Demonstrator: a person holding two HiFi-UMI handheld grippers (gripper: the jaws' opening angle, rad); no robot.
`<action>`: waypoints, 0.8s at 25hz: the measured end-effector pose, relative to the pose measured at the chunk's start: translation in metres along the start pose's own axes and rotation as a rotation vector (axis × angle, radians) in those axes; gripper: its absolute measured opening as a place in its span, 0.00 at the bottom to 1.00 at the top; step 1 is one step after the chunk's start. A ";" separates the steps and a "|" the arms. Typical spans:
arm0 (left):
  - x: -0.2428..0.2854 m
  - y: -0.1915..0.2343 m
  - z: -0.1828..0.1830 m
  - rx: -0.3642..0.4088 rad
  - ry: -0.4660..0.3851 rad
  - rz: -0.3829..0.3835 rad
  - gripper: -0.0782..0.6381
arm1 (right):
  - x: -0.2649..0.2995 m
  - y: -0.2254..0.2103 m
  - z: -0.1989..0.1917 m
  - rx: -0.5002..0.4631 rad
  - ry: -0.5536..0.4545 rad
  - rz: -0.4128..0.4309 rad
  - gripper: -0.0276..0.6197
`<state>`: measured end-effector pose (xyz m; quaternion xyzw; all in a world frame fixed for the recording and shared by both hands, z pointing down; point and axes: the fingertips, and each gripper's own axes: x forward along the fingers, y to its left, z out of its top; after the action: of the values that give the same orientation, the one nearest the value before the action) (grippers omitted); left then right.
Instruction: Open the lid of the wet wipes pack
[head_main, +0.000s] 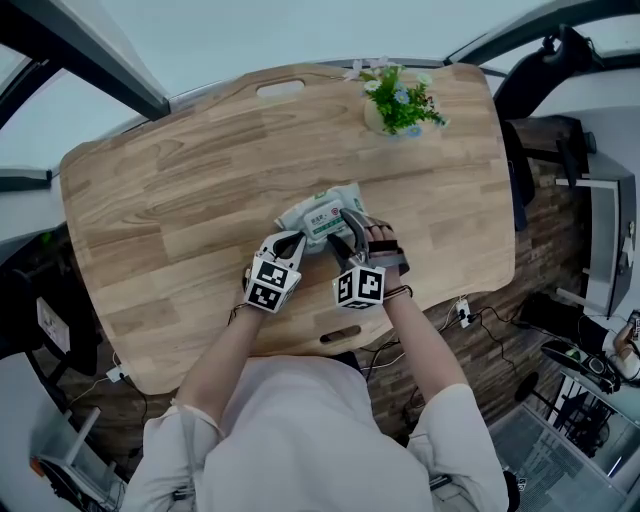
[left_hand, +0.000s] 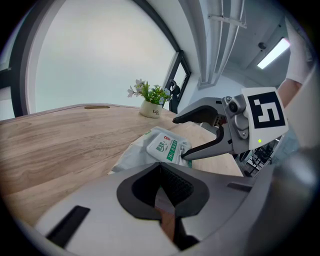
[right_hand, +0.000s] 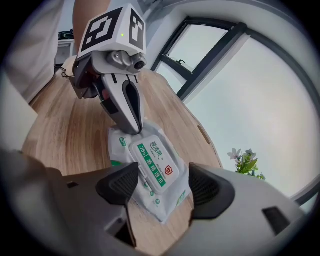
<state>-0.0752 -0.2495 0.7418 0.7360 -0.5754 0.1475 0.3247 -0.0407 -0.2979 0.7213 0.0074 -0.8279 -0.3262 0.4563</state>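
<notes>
The wet wipes pack (right_hand: 150, 172) lies flat on the table (head_main: 180, 200), close to the edge where the person stands, with its lid (right_hand: 154, 166) facing up and still down flat. The right gripper (right_hand: 162, 187) has its fingers spread wide, one on either side of the lid's near end. Seen from the left gripper view, its lower fingertip touches the lid's edge while the upper one hangs free above the pack. The left gripper (right_hand: 132, 127) has its fingers pressed together with nothing between them that I can make out. Their tips bear down on the pack's other end, just beyond the lid. Both grippers slant downward, side by side, the person's forearms reaching in from the table's near edge. A potted plant (head_main: 400, 100) stands well apart, at the far side.
</notes>
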 end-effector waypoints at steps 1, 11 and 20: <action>0.000 0.000 -0.001 0.000 0.002 0.001 0.14 | 0.000 0.000 0.000 -0.001 0.001 0.001 0.53; 0.001 0.001 -0.002 -0.002 -0.019 -0.001 0.14 | 0.000 0.009 0.006 -0.122 0.005 -0.001 0.44; 0.001 0.002 0.000 0.002 -0.024 -0.002 0.14 | -0.001 0.003 0.008 -0.157 0.040 -0.016 0.50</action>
<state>-0.0765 -0.2503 0.7432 0.7386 -0.5784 0.1390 0.3173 -0.0458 -0.2908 0.7192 -0.0153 -0.7904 -0.3937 0.4692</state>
